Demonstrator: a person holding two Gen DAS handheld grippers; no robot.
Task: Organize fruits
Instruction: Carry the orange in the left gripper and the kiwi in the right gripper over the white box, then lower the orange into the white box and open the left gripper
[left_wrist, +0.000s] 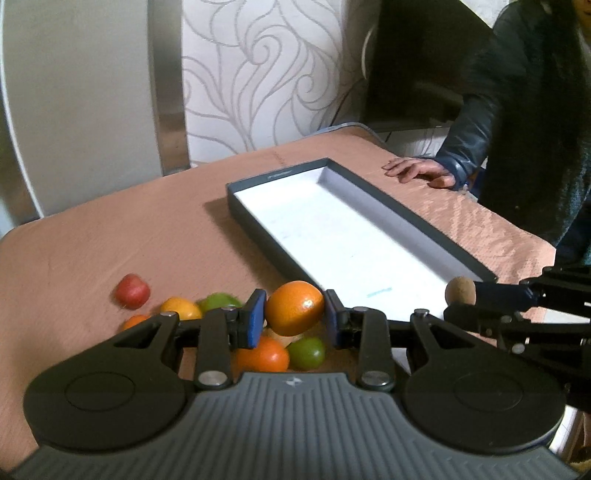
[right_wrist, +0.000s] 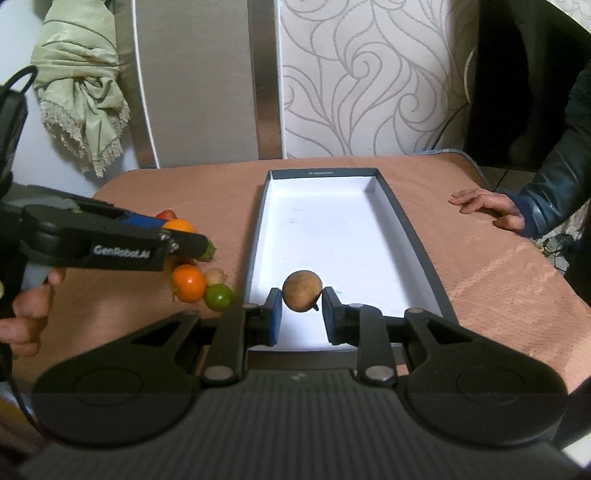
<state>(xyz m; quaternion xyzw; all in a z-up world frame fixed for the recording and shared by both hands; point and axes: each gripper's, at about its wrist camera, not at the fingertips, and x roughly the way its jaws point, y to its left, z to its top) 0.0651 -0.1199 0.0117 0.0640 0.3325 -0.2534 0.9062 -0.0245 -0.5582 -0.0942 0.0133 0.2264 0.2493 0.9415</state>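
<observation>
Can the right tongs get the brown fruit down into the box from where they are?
Probably yes. The right tongs grip the brown fruit over the near end of the box, whose white floor looks bare. The left tongs are off to the side over the table.

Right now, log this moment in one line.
left claw: holds orange | right claw: holds brown fruit over box | box: empty

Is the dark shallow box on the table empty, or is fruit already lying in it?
Empty. The box shows a bare white floor in both views; the brown fruit over its near end is clamped in the right gripper, not lying inside.
</observation>
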